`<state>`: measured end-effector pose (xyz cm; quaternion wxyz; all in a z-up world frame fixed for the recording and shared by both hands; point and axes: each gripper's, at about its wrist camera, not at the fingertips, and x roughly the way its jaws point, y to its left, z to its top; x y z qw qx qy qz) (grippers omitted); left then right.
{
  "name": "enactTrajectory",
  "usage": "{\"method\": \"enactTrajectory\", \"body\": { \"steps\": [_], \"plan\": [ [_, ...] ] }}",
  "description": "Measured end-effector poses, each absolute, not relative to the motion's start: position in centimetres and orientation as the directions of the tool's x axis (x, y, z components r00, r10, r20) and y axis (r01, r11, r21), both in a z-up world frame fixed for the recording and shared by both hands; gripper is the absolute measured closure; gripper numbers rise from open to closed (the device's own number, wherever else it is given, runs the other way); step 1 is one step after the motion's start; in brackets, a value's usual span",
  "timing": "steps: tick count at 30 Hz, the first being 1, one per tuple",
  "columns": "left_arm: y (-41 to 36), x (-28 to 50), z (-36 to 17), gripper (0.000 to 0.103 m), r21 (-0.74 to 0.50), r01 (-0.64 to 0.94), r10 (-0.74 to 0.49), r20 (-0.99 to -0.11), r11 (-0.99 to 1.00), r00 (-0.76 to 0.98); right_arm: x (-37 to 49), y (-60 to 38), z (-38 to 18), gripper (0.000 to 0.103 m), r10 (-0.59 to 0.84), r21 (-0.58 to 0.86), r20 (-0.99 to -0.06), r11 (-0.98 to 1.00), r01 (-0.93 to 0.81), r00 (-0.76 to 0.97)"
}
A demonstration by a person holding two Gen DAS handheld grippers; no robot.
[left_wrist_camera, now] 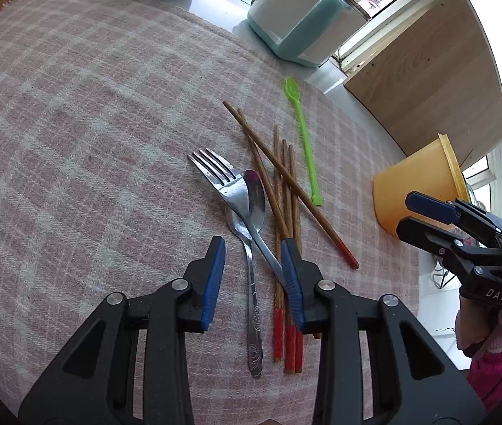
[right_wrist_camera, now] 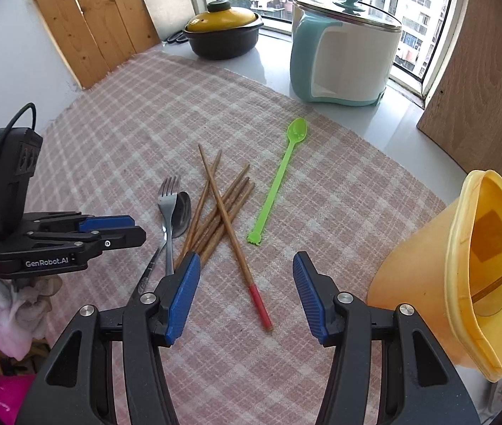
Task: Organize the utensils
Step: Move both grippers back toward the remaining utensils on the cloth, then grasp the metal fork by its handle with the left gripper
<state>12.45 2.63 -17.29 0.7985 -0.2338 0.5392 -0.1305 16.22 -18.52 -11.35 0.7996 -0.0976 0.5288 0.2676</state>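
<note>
Pick-up step: left hand-held gripper (left_wrist_camera: 252,276) parted over spoon (left_wrist_camera: 254,194); right hand-held gripper (right_wrist_camera: 246,294) parted above chopsticks (right_wrist_camera: 222,209). Next, judged: descend, clamp 1 utensil, carry to yellow cup (right_wrist_camera: 428,276).

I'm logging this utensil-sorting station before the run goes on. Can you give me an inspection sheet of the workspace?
Surface: pink checked cloth over a white counter.
Job's things: fork, two metal spoons, chopsticks in a crossed pile, green spoon apart; yellow cup tilted, one chopstick inside.
Clutter: black pot, white-and-teal cooker, scissors, cutting board.
Grippers: left gripper open above the handles; right gripper open, empty.
Cables: black cable on the left gripper.
Surroundings: window, wooden panels.
</note>
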Motion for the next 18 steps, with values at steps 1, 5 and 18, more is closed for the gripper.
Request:
{"method": "enactTrajectory", "body": {
  "steps": [1, 5, 18],
  "plan": [
    [2.6, 12.6, -17.5, 0.071, -0.516, -0.048, -0.461, -0.800, 0.855, 0.383, 16.4, -18.4, -11.6, 0.050, 0.320, 0.126, -0.902, 0.837, -0.532, 0.290],
    [2.5, 13.5, -18.0, 0.071, -0.512, -0.065, -0.452, -0.805, 0.856, 0.384, 17.3, -17.8, -12.6, 0.050, 0.310, 0.133, -0.915, 0.835, -0.534, 0.258],
    [2.5, 15.6, -19.3, 0.080, -0.478, -0.075, -0.414, -0.819, 0.875, 0.396, 18.8, -17.4, -14.3, 0.053, 0.313, 0.163, -0.925, 0.839, -0.519, 0.217]
  ]
}}
